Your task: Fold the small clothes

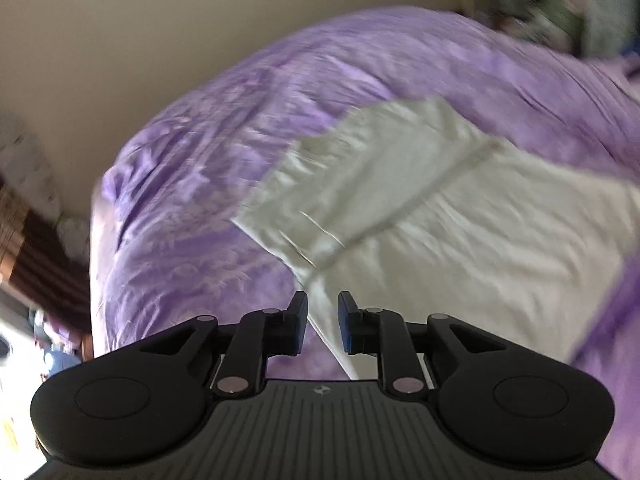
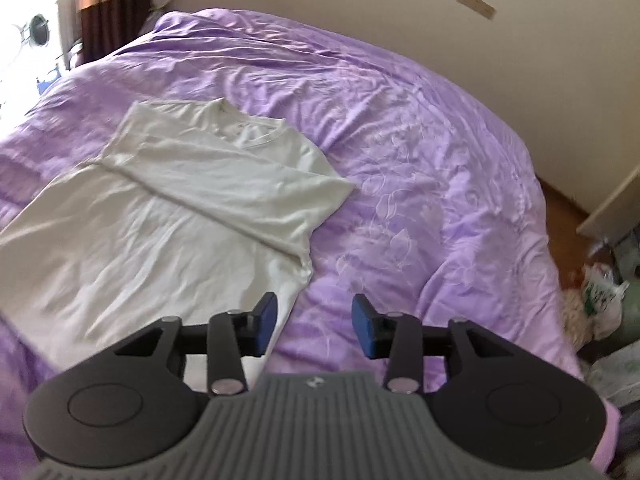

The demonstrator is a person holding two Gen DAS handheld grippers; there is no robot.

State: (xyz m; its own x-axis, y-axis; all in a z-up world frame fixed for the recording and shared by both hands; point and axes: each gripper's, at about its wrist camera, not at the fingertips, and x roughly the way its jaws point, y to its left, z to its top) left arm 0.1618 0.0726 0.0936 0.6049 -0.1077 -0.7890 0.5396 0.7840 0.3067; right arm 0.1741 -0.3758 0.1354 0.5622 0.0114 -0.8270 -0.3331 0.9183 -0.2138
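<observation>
A white T-shirt [image 2: 168, 208] lies flat on the purple bedspread [image 2: 400, 160], with one sleeve folded across its chest and the neckline toward the far side. In the left wrist view the same T-shirt [image 1: 460, 220] spreads to the right, its folded sleeve [image 1: 360, 168] lying over the body. My left gripper [image 1: 323, 322] hangs above the shirt's edge, its jaws a narrow gap apart with nothing between them. My right gripper [image 2: 314, 322] hovers above the shirt's right side edge, open wide and holding nothing.
The purple bedspread [image 1: 192, 152] covers the whole bed up to a beige wall [image 1: 120, 40]. A pile of clothes [image 1: 568, 8] lies at the bed's far corner. Wooden floor and plastic bags [image 2: 600, 292] are right of the bed. A dark curtain [image 2: 100, 4] hangs by a bright window.
</observation>
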